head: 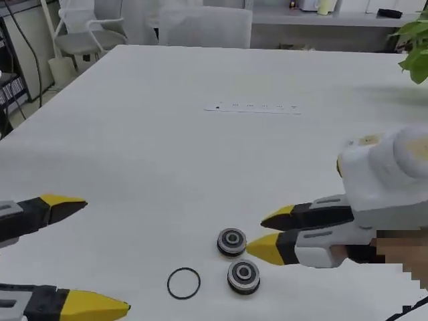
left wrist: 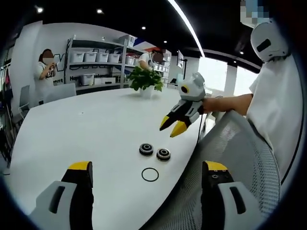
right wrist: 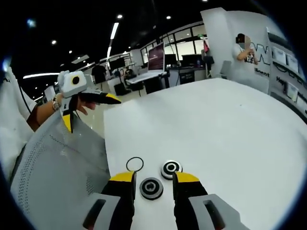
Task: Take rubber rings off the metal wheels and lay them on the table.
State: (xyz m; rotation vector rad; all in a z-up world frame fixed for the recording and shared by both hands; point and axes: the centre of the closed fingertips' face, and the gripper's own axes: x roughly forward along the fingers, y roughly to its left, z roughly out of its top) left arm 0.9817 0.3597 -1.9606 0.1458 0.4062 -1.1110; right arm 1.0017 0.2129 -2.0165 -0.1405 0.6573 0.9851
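One rubber ring (head: 183, 283) is already laid flat close to the near edge of the table (head: 167, 134). Just beside it, the nearer wheel (right wrist: 151, 188) and the farther wheel (right wrist: 171, 168) lie flat, close together. The right gripper (head: 257, 233) is held above them and aimed down, apparently so that the next wheel can be lined up. Its fingers (right wrist: 123, 178) are parted somewhat wider than a wheel, and nothing is gripped. In the right gripper view the nearer wheel is framed in the gap between the fingers without being touched, and the farther wheel is seen just beyond one fingertip. A dark rim is seen on both wheels, but whether each bears a ring cannot be told. The left gripper (head: 107, 255) is held by the same near edge, well apart from the wheels. Its fingers (left wrist: 80, 168) are spread wide and empty, presumably ready to steady a wheel.
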